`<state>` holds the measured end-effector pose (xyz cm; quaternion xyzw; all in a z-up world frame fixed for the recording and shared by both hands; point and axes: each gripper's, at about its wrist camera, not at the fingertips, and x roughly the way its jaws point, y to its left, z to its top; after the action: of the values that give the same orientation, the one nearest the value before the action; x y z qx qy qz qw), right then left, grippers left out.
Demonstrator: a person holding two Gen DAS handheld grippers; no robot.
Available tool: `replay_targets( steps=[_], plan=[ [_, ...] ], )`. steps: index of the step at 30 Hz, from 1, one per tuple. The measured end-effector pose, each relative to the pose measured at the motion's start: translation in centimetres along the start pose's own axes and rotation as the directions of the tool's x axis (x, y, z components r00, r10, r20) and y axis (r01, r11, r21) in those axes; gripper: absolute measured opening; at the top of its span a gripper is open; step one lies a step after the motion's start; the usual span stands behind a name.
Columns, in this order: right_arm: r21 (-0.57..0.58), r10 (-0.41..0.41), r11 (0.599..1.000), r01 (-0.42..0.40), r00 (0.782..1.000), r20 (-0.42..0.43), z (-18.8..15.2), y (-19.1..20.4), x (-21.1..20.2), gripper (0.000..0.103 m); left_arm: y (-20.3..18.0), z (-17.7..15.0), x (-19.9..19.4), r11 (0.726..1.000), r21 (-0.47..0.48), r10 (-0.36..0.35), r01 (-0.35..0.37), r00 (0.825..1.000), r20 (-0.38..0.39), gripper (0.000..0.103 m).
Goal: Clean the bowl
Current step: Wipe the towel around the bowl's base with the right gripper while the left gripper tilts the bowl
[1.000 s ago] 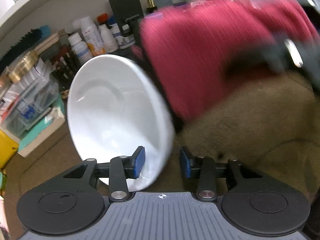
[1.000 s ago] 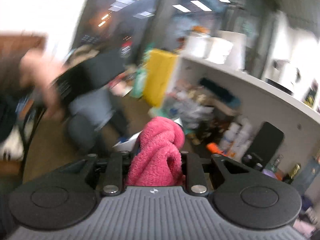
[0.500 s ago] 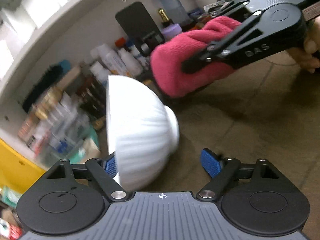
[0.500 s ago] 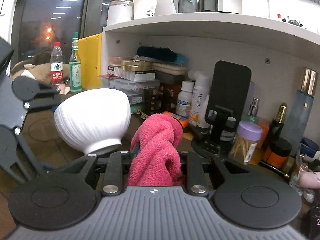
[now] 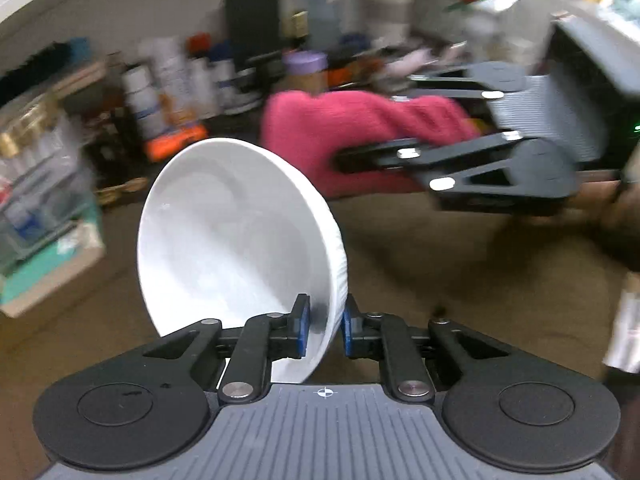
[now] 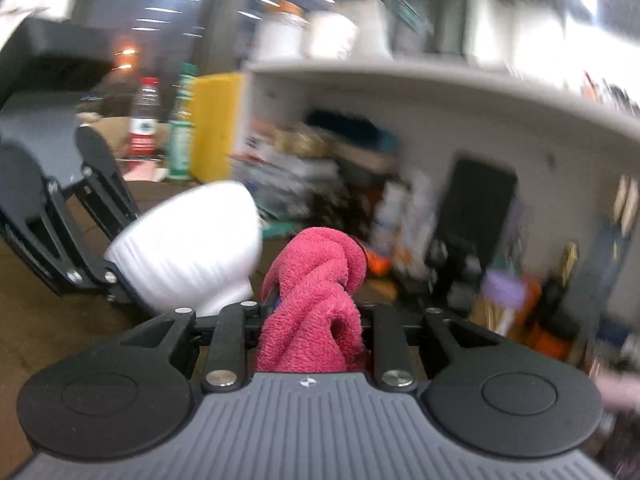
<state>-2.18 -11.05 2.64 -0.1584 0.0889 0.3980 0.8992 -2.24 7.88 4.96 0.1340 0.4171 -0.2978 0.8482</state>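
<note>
bowl gripped, wipe pending

left wrist: left gripper (image 5: 323, 326) jaws just closed, clamping the white bowl (image 5: 236, 240) by its rim, tilted above the table.
right wrist: right gripper (image 6: 312, 320) clenches the pink cloth (image 6: 316, 292) beside the bowl. next: cloth into the bowl's inside.

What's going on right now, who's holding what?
Left tool just closed on white bowl rim. Right tool clamps pink cloth, beside bowl. Nothing between them.

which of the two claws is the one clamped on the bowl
The left claw: its blue pads pinch the rim of the white bowl. The right claw is shut on the pink cloth instead.
</note>
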Motion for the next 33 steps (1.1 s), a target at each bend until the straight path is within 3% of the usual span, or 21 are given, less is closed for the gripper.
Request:
replay_targets(
  steps=[4, 9, 11, 14, 17, 19, 20, 21, 23, 25, 26, 28, 29, 30, 31, 33],
  plan=[
    [-0.136, 0.111, 0.985, -0.105, 0.993, 0.036, 1.0, 3.0, -2.9, 0.026, -1.5, -1.7, -0.6, 0.999, 0.032, -0.01, 0.011, 1.0, -0.015, 0.02],
    [-0.347, 0.201, 0.915, -0.206, 0.978, -0.052, 0.1, 8.2, -7.2, 0.025, -1.2, -1.5, -0.5, 0.999, 0.04, 0.005, -0.005, 1.0, -0.001, 0.024],
    [-0.369, 0.248, 0.893, -0.258, 0.966, -0.073, -0.1, 9.3, -8.7, 0.025, -0.9, -0.9, -0.4, 0.998, 0.05, 0.029, -0.03, 1.0, 0.008, 0.025],
    [-0.333, 0.239, 0.911, -0.242, 0.97, -0.052, 0.3, 9.1, -9.2, 0.025, -1.6, -0.1, -0.2, 0.99, 0.093, 0.103, -0.106, 0.994, 0.034, 0.027],
    [-0.185, 0.16, 0.97, -0.16, 0.987, -0.014, 1.2, 6.1, -7.3, 0.025, -2.6, 0.8, 0.3, 0.959, 0.154, 0.232, -0.239, 0.971, 0.062, 0.042],
    [-0.062, 0.107, 0.992, -0.107, 0.994, -0.001, 1.6, 3.7, -5.6, 0.025, -3.2, 1.1, 1.0, 0.918, 0.22, 0.32, -0.329, 0.944, 0.075, 0.066],
    [-0.009, 0.082, 0.997, -0.082, 0.997, 0.001, 1.7, 2.6, -4.7, 0.026, -3.5, 1.2, 1.4, 0.891, 0.254, 0.366, -0.376, 0.927, 0.086, 0.095],
    [0.034, 0.058, 0.998, -0.058, 0.998, 0.002, 1.7, 1.6, -4.0, 0.026, -3.5, 1.2, 1.6, 0.882, 0.272, 0.374, -0.386, 0.922, 0.094, 0.102],
    [0.119, 0.028, 0.993, -0.028, 1.0, 0.004, 1.0, -0.2, -2.8, 0.026, -3.4, 1.1, 2.1, 0.873, 0.299, 0.372, -0.385, 0.923, 0.1, 0.103],
    [0.195, 0.008, 0.981, -0.008, 1.0, -0.001, 0.1, -1.7, -2.1, 0.026, -3.2, 1.0, 2.3, 0.864, 0.299, 0.39, -0.404, 0.914, 0.11, 0.092],
    [0.221, 0.001, 0.975, 0.001, 1.0, -0.009, -0.4, -2.2, -1.9, 0.026, -2.7, 1.0, 2.4, 0.874, 0.275, 0.386, -0.402, 0.916, 0.113, 0.066],
    [0.229, -0.011, 0.973, 0.017, 1.0, -0.026, -1.1, -2.6, -2.0, 0.026, -1.7, 1.3, 2.1, 0.913, 0.192, 0.346, -0.359, 0.933, 0.098, 0.059],
    [0.224, -0.014, 0.974, 0.02, 0.999, -0.029, -1.3, -2.8, -2.1, 0.026, -1.2, 1.4, 2.0, 0.931, 0.151, 0.321, -0.332, 0.943, 0.09, 0.034],
    [0.216, -0.018, 0.976, 0.025, 0.999, -0.034, -1.6, -2.9, -2.3, 0.026, -1.0, 1.5, 2.0, 0.955, 0.122, 0.263, -0.269, 0.962, 0.067, 0.02],
    [0.217, -0.018, 0.976, 0.025, 0.999, -0.034, -1.7, -3.0, -2.3, 0.026, -1.1, 1.5, 2.1, 0.963, 0.116, 0.239, -0.244, 0.969, 0.058, 0.015],
    [0.218, -0.013, 0.976, 0.019, 1.0, -0.029, -1.8, -3.0, -2.5, 0.026, -2.1, 1.2, 2.6, 0.965, 0.152, 0.214, -0.215, 0.977, 0.029, 0.017]
  ],
)
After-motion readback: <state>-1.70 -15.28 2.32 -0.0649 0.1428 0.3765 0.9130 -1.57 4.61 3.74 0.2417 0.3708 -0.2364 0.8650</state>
